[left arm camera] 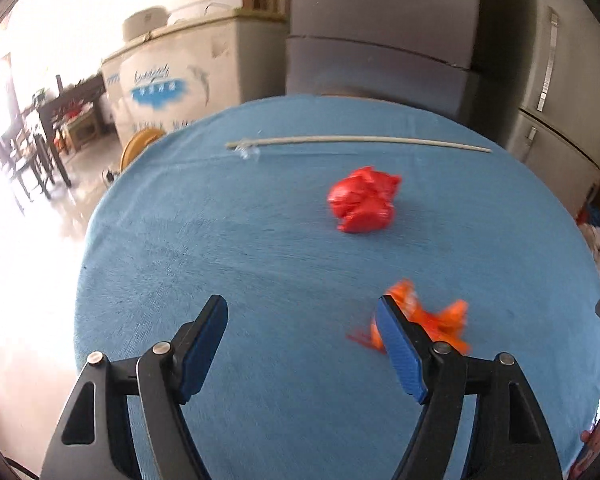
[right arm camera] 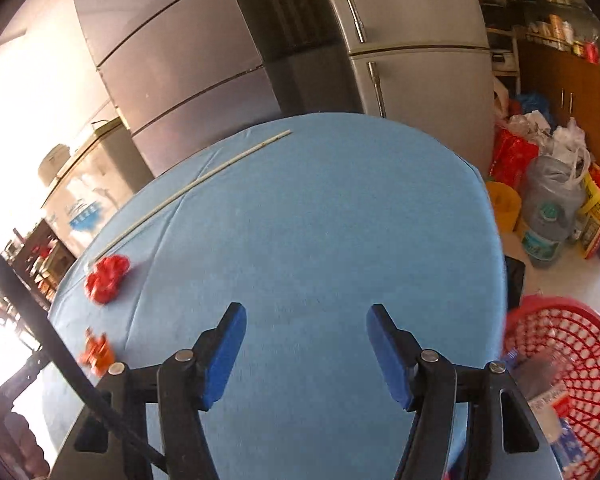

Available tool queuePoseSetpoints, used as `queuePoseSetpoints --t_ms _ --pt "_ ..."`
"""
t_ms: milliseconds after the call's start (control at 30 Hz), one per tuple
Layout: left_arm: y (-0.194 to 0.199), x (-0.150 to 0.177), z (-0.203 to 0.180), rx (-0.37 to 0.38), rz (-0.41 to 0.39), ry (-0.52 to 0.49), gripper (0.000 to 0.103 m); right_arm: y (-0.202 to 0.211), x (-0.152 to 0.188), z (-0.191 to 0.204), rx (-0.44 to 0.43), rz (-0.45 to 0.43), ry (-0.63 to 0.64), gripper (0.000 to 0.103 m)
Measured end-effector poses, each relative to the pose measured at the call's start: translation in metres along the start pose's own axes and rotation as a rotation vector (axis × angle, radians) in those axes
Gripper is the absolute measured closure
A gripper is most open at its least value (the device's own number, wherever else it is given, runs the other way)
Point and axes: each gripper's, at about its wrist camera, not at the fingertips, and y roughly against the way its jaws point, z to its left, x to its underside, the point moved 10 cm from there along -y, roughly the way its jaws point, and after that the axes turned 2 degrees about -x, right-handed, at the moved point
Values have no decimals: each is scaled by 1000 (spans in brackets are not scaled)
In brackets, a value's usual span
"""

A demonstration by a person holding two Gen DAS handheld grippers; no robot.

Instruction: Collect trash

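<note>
Jaws of left gripper (left arm camera: pixel 302 308) stand wide, empty; orange wrapper (left arm camera: pixel 432 320) just beside its right finger, red crumpled bag (left arm camera: pixel 362 204) mid-desk (left arm camera: pixel 220 240). Right gripper (right arm camera: pixel 306 316) jaws apart, empty; red basket (right arm camera: pixel 580 360) past the desk's right edge.

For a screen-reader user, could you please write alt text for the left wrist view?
The open left hand-held gripper hovers empty over a blue-covered round table, its right finger beside a crumpled orange wrapper. Farther off lie a crumpled red bag and a long pale stick.
</note>
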Motion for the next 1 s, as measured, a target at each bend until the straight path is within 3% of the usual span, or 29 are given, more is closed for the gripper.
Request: queuePoseSetpoints --t_ms 367,733,1000 --pt "-56 -25 16 -26 46 69 26 -58 -7 2 77 63 -39 36" --pt "-82 -26 13 -29 74 52 25 -67 -9 5 95 78 -5 27" --pt "-88 -26 5 -1 84 35 12 -69 -9 8 80 79 -4 24"
